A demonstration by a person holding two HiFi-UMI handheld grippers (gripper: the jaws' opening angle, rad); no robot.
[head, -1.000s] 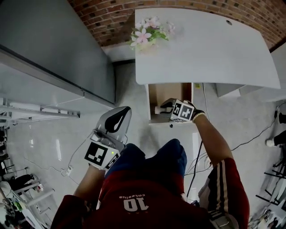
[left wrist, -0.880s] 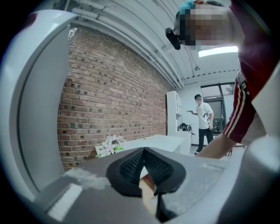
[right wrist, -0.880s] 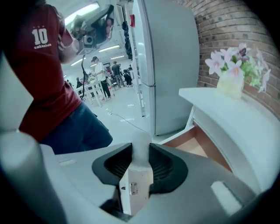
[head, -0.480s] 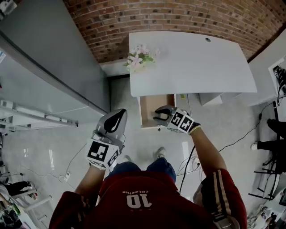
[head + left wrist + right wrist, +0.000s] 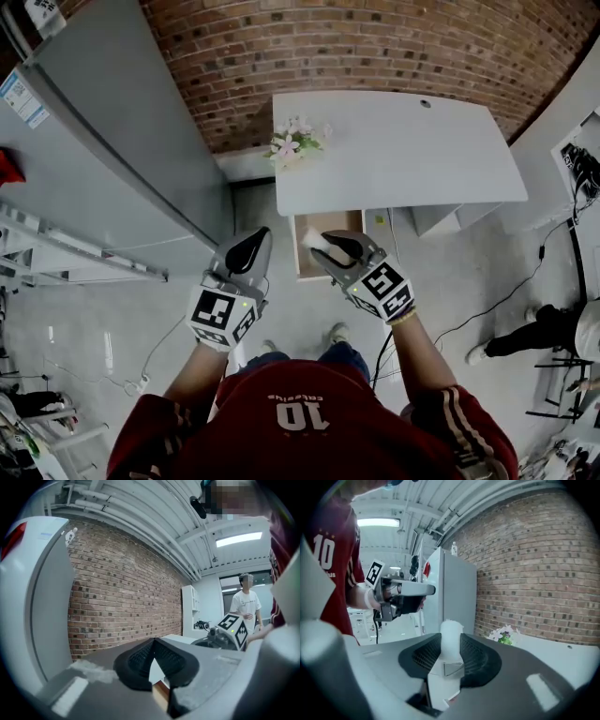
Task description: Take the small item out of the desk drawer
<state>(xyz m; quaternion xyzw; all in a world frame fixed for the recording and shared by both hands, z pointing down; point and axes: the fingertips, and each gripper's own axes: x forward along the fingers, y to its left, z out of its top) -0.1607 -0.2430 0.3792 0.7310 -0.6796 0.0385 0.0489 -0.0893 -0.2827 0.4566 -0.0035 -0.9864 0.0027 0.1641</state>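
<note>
My right gripper (image 5: 322, 247) is shut on a small white cylinder-shaped item (image 5: 315, 240), held above the open wooden drawer (image 5: 308, 269) under the white desk (image 5: 412, 150). In the right gripper view the white item (image 5: 451, 637) stands upright between the two dark pads (image 5: 476, 660). My left gripper (image 5: 247, 247) hangs to the left of the drawer, over the floor. Its pads (image 5: 140, 657) meet at the tips with nothing between them. The right gripper's marker cube (image 5: 233, 626) shows at the right of the left gripper view.
A bunch of pink and white flowers (image 5: 298, 137) lies on the desk's left corner. A tall grey refrigerator (image 5: 122, 159) stands left of the desk, against a brick wall (image 5: 375, 42). Cables (image 5: 487, 300) run over the floor at the right. Another person (image 5: 245, 603) stands far off.
My right gripper has come up out of the drawer with the white item in it. The left gripper has risen too. The person has stood up, so the desk looks farther below.
</note>
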